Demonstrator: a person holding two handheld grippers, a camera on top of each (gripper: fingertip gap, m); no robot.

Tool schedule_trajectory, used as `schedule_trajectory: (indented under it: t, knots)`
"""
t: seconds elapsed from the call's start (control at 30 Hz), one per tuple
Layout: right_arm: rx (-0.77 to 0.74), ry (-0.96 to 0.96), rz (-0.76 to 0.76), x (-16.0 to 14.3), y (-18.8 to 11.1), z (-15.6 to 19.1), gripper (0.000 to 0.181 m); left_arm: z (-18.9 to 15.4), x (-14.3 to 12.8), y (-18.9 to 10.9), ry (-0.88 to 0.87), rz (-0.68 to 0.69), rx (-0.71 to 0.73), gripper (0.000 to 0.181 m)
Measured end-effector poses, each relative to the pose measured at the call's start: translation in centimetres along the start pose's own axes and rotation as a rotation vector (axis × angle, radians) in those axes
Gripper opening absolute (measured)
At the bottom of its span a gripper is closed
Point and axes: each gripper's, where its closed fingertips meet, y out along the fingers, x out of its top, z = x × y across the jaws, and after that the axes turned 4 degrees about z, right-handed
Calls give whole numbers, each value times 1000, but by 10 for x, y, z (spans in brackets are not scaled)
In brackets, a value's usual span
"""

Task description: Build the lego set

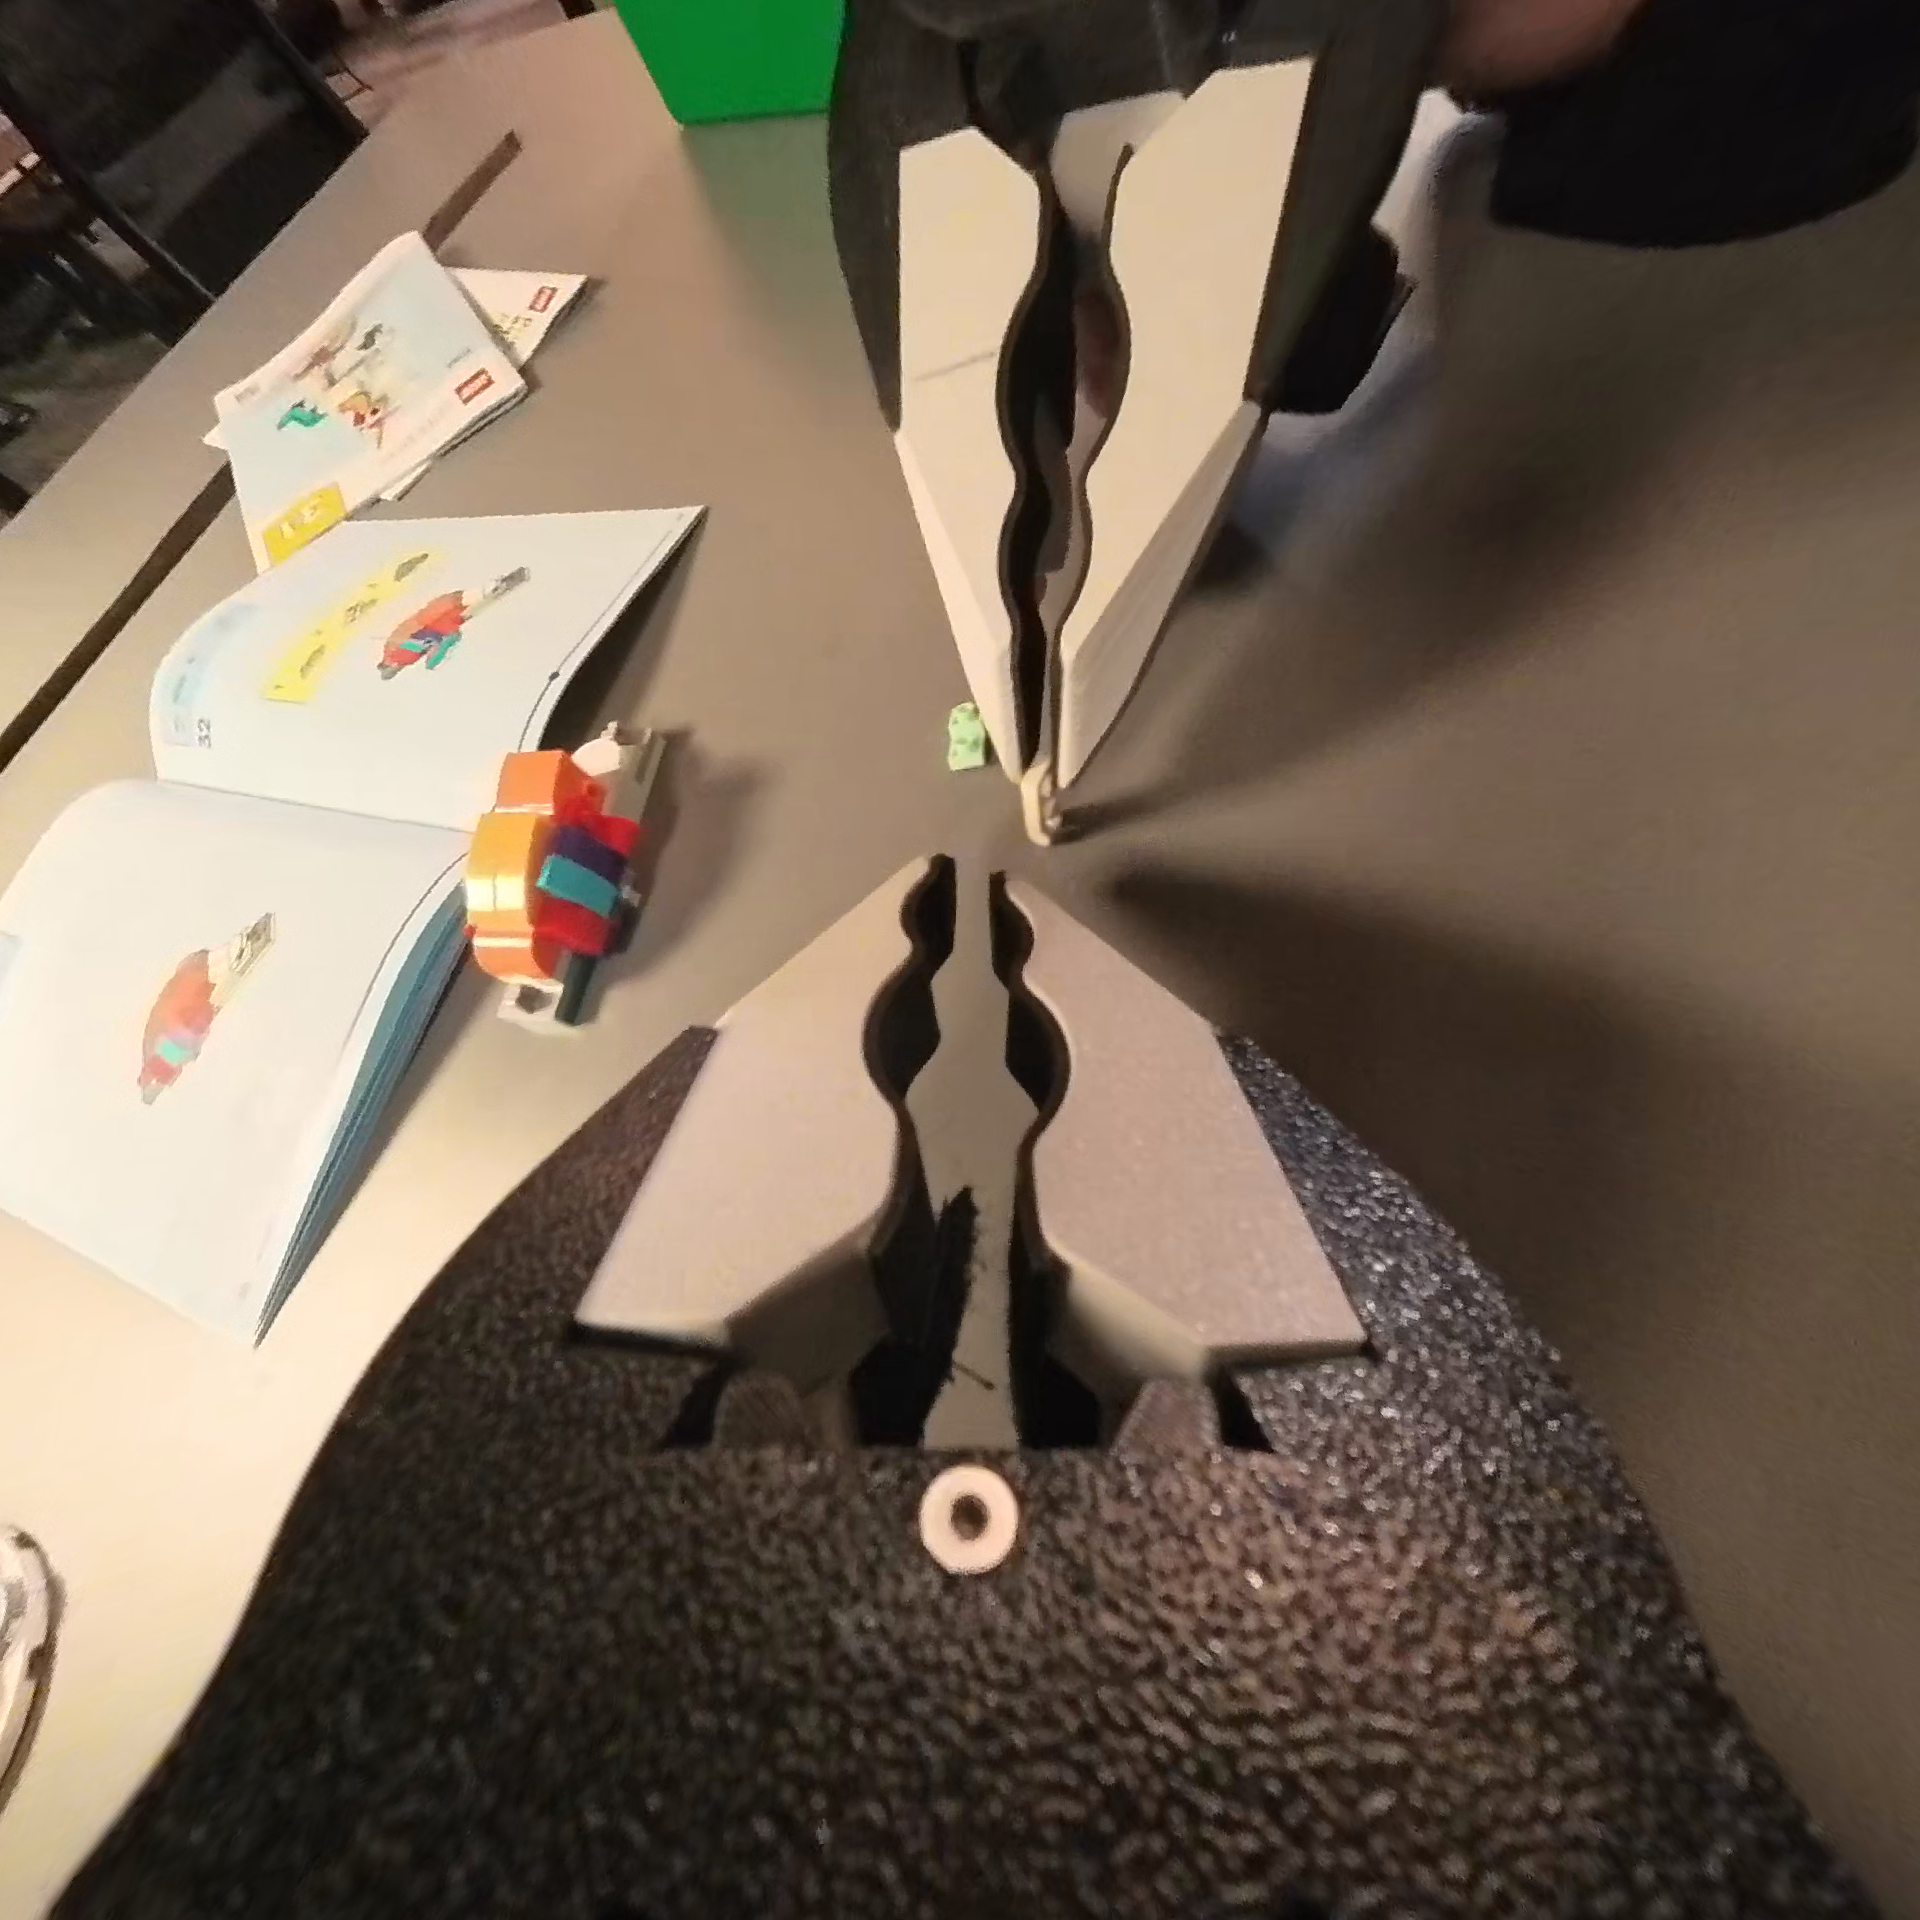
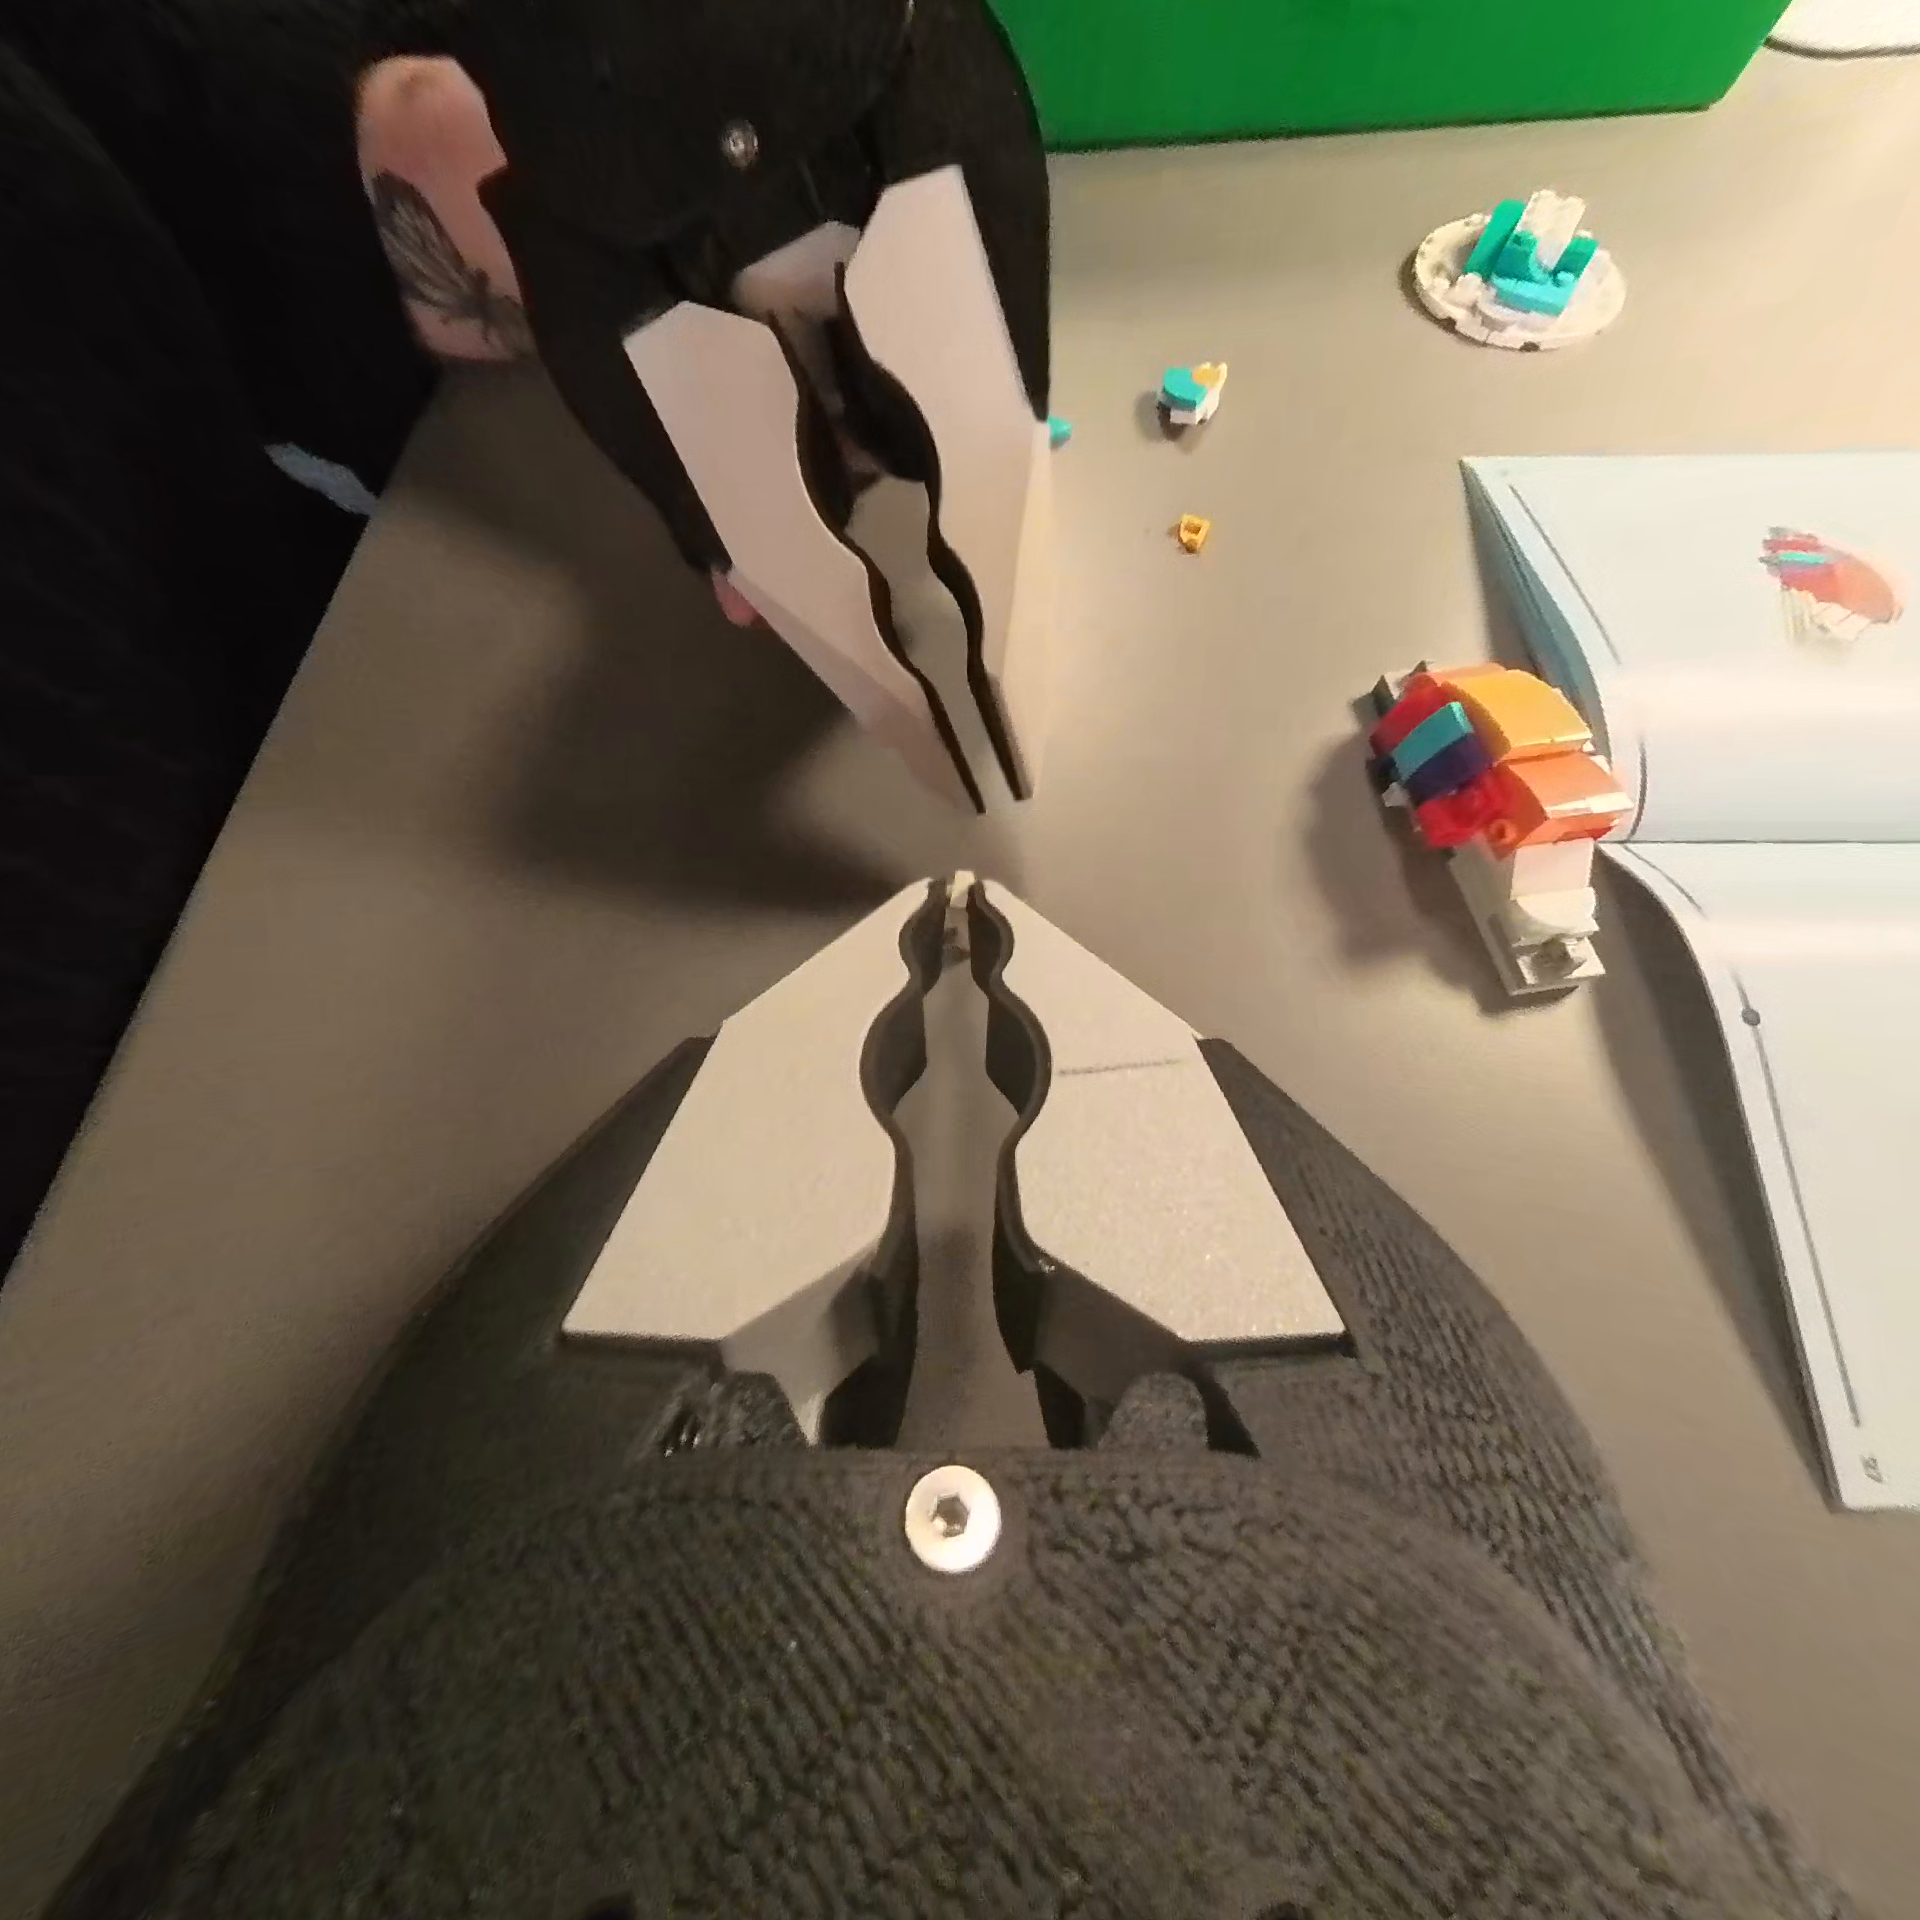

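My right gripper (image 2: 960,885) is shut on a tiny white Lego piece (image 2: 958,888) pinched at its fingertips, low over the grey table (image 2: 1143,1039). In the left wrist view it comes down from the top (image 1: 1043,812) with the white piece (image 1: 1035,808) at its tip. My left gripper (image 1: 970,871) is closed to a narrow slit with nothing between its fingers. Its tips nearly meet the right gripper's tips, and it also shows in the right wrist view (image 2: 1000,800). An orange, red and teal Lego model (image 1: 551,883) (image 2: 1486,779) lies beside the open instruction booklet (image 1: 312,831) (image 2: 1766,935).
A small light-green piece (image 1: 966,732) lies by the right gripper's tip. A round white base with a teal build (image 2: 1517,275), a small teal-and-white cluster (image 2: 1190,395) and a yellow piece (image 2: 1195,532) lie farther back. There are more booklets (image 1: 384,384), a green box (image 2: 1351,62) and the table's left edge (image 2: 260,790). The grippers are tip to tip, or close to it.
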Motion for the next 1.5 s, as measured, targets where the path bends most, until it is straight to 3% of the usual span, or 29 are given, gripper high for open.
schedule_trajectory:
  t: [1.5]
  knots:
    - [-9,45,-5,1,0,-6,8,-11,10,11,-46,4,-104,12]
